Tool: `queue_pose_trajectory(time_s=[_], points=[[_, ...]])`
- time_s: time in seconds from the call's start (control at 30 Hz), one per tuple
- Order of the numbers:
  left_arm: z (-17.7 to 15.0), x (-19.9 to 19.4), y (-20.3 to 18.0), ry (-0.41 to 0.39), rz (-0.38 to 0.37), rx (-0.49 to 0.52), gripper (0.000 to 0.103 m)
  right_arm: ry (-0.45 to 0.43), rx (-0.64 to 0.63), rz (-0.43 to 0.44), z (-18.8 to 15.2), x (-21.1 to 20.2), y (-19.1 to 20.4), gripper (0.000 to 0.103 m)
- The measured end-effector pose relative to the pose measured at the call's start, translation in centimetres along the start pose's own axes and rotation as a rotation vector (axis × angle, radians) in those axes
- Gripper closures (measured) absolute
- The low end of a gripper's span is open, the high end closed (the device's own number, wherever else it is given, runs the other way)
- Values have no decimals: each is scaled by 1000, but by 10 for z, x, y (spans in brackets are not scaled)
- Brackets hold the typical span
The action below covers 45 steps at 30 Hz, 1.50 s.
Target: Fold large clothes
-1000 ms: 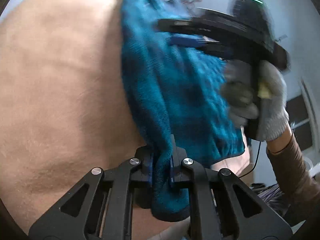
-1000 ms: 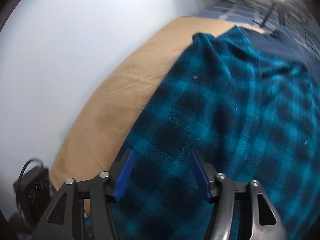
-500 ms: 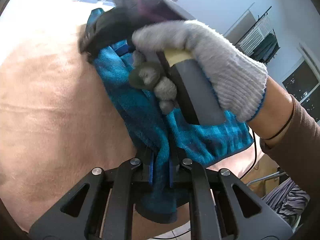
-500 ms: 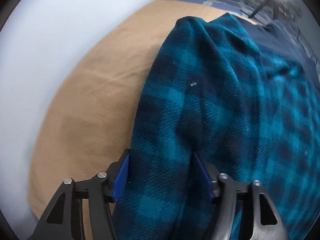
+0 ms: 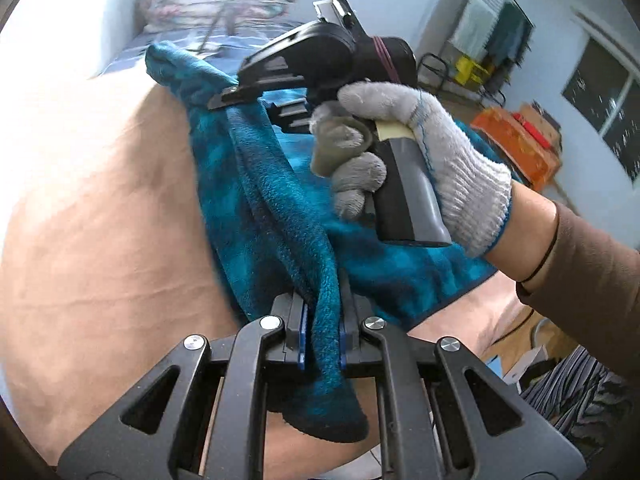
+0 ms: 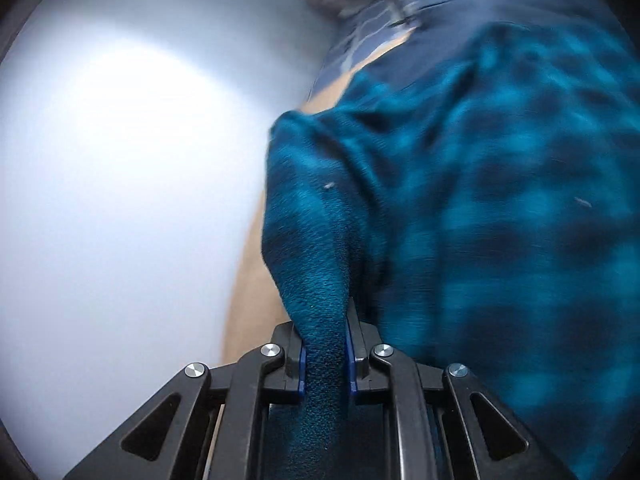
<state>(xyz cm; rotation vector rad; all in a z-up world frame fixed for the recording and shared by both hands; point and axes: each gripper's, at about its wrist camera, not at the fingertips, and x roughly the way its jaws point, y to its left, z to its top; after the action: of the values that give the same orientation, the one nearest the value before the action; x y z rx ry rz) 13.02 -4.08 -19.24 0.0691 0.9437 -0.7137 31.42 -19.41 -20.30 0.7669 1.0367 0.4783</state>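
Observation:
A teal and dark blue checked fleece garment point(image 5: 256, 184) lies bunched on a tan bed cover point(image 5: 100, 208). My left gripper point(image 5: 323, 320) is shut on a fold of its edge at the near end. My right gripper point(image 6: 326, 336) is shut on another fold of the same garment point(image 6: 480, 184). In the left wrist view the right gripper point(image 5: 240, 96), held by a gloved hand point(image 5: 420, 148), pinches the cloth at its far end. The cloth stretches between the two grippers.
A white wall point(image 6: 120, 160) runs along the left of the bed. A patterned blue sheet and pillows point(image 5: 216, 4) lie at the far end. An orange box point(image 5: 516, 140) and a drying rack point(image 5: 492, 28) stand on the floor to the right.
My right gripper has closed on a fold of the fleece; it was open around the cloth before. The left gripper has kept its hold, and the cloth has drawn taut between them.

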Motion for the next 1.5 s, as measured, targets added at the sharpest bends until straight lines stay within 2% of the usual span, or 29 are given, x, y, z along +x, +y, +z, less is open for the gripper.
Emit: queue_pose_trajectory(time_s=[0.13,0.23,0.3,0.5,0.63,0.7,0.77,0.87,0.93,0.97,1.0,1.1,1.17,1.23,1.3,1.33,1.37,1.43,1.5], points=[[0,16,-24,41,-7,81,95,-59,90,24,-10,-30,-41,91],[0,26,-30,74,-40,77,93,-41,93,-62,-17,-38,-62,91],[0,30,-32,83,-68,64,86,-23,92,-100,-17,-39,-70,91],[-9,3,-21,48,-163,17,83,8,31,-149,-9,-38,-70,91],[-21,-15,-7,17,-137,6,82,19,39,-130,-3,-40,-64,91],[-23,-15,2,13,-129,-12,82,25,36,-124,-2,-47,-59,81],[-25,-17,14,11,-138,-46,82,21,24,-192,1,-50,-60,67],[-26,-24,25,-13,-210,-95,82,48,18,-214,-3,-65,-62,65],[-27,-31,23,-20,-241,-78,82,75,-3,-214,-15,-75,-53,60],[-28,-36,20,-23,-264,-62,80,85,-13,-216,-22,-78,-49,56],[-29,-39,18,-21,-286,-50,72,96,-22,-215,-29,-83,-47,55],[-31,-46,17,-29,-263,-23,68,141,-49,-238,-51,-86,-37,55],[-33,-43,22,-28,-213,-19,68,172,-44,-260,-67,-89,-37,49],[-35,-37,29,-24,-173,-28,68,211,-54,-283,-77,-81,-34,48],[-38,-26,39,-9,-146,-56,68,241,-106,-348,-89,-72,-31,49],[-39,-20,43,-2,-136,-69,68,240,-136,-374,-93,-70,-29,63],[-39,-15,45,5,-127,-72,68,234,-173,-402,-97,-67,-26,90],[-38,-9,44,9,-111,-64,68,266,-152,-370,-97,-67,-27,95],[-36,-9,42,-4,-117,-55,68,255,-147,-325,-94,-81,-25,95]])
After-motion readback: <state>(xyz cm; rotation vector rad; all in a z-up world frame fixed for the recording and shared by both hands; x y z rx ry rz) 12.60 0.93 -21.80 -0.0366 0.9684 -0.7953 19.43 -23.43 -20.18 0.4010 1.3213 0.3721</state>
